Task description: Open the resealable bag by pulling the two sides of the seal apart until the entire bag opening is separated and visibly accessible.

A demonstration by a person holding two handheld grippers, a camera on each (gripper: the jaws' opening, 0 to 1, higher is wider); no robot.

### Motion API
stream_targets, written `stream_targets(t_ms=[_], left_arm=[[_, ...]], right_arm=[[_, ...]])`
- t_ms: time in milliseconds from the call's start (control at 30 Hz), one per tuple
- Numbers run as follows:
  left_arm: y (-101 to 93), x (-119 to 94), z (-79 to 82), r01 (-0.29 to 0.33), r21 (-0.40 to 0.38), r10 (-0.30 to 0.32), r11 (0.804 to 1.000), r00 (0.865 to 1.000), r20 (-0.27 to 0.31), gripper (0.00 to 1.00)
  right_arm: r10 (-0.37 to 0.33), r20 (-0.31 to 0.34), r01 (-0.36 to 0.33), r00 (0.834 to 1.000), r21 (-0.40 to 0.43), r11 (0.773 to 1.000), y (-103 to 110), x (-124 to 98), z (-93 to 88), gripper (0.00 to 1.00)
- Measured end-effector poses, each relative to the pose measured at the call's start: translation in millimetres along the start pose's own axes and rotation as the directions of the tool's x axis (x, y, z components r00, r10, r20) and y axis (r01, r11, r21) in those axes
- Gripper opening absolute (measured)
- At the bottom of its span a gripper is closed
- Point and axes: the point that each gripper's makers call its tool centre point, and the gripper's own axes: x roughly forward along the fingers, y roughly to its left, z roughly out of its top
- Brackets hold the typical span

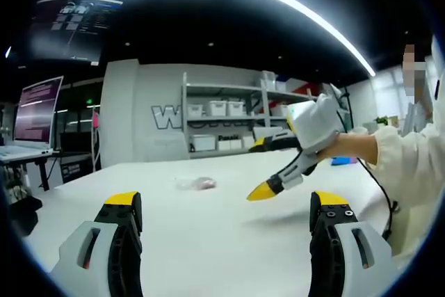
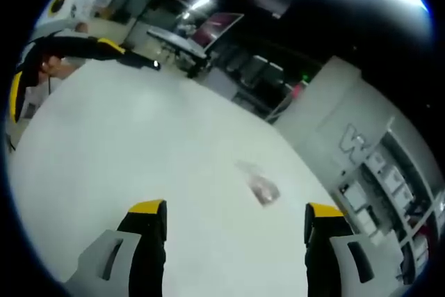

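Small clear resealable bag (image 1: pixel 197 183) lying flat on the white table (image 1: pixel 208 241), something pinkish inside, seal not visibly opened. Left hand-held gripper (image 1: pixel 226 217) hovering above the table, jaws wide apart, bag at 11 o'clock, well apart. Right hand-held gripper (image 2: pixel 236 224) also spread wide and empty, bag (image 2: pixel 261 187) at 1 o'clock. In left gripper view, right hand-held gripper (image 1: pixel 268 189) entering from 3 o'clock, yellow tips toward bag.

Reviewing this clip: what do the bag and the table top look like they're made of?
The resealable bag looks like thin clear plastic film: the white table shows through it, it lies crumpled and catches small glints, and something pinkish shows inside. The table appears to be a smooth white laminate or painted board with a matte to satin finish, given its soft, diffuse reflections; the exact material cannot be told.
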Motion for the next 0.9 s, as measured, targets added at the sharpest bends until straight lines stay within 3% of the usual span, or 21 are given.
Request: stream_targets(t_ms=[900], left_arm=[[5.3, -0.9, 0.5, -0.013, -0.004, 0.013, 1.0, 1.0, 0.003, 1.0]], right_arm=[[-0.005, 0.0, 0.005, 1.0, 0.022, 1.0, -4.8, 19.6, 2.2, 0.81]])
